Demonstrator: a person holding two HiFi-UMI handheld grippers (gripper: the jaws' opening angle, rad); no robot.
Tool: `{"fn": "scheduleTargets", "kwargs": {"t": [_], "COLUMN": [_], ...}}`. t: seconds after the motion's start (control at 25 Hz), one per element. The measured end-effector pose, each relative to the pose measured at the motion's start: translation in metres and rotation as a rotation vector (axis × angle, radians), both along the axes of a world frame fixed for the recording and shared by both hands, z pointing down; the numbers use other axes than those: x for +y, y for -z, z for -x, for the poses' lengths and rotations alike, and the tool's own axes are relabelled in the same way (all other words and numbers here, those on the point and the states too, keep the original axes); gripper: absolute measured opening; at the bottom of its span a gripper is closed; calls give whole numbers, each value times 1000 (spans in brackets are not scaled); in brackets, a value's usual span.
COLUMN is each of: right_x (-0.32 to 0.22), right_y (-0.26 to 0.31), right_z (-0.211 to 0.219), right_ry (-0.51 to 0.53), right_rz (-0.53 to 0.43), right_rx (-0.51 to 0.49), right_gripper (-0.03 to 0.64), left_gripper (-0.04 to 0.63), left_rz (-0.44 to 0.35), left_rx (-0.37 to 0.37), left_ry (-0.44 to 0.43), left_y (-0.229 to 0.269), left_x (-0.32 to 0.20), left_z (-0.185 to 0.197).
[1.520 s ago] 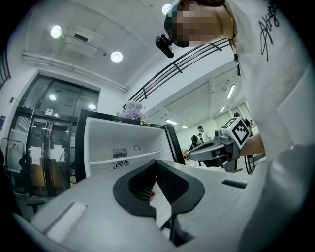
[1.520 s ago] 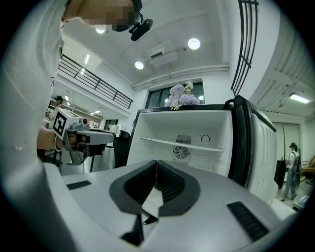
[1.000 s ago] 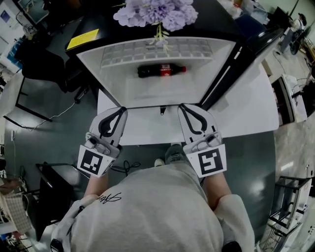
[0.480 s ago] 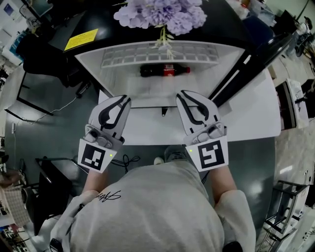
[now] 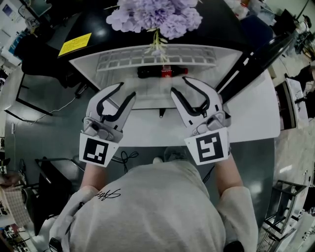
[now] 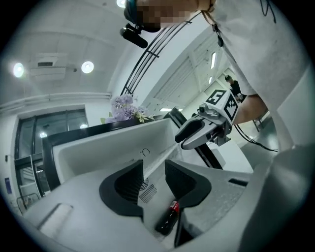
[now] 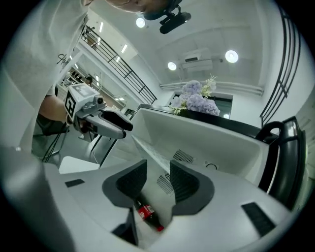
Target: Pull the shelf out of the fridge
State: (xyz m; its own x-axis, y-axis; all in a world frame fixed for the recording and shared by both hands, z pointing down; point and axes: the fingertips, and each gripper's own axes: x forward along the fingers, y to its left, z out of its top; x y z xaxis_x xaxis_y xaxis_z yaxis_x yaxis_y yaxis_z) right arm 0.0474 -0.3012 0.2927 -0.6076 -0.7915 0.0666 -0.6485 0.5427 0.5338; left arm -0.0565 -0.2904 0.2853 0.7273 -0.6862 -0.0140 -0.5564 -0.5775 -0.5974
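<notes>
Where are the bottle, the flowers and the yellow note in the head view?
bottle [image 5: 149, 73], head view, dark body left of its red label
flowers [image 5: 157, 15], head view, middle of the purple blooms
yellow note [image 5: 75, 44], head view, centre of the sheet

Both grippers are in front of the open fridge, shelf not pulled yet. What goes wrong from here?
1. The left gripper and right gripper have just been opening, with nothing between their jaws. An uneven grab may skew the gridded shelf.
2. A flower stem droops over the shelf's front and may snag.
3. The bottle lies loose on its side and may roll if jolted.
</notes>
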Motion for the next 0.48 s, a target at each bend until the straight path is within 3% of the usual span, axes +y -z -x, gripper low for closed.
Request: {"fn": "scheduleTargets", "kwargs": {"t": [0.48], "right_x": [-31], "right_y": [0], "right_z": [7], "right_ry": [2], "right_rz": [-108], "right_rx": [198], "right_gripper": [194], "left_gripper": [163], "left_rz": [-126], "left_rx": [-134], "left_ry": [52], "left_y": [13], "left_x": [-32], "left_z": [-9]}}
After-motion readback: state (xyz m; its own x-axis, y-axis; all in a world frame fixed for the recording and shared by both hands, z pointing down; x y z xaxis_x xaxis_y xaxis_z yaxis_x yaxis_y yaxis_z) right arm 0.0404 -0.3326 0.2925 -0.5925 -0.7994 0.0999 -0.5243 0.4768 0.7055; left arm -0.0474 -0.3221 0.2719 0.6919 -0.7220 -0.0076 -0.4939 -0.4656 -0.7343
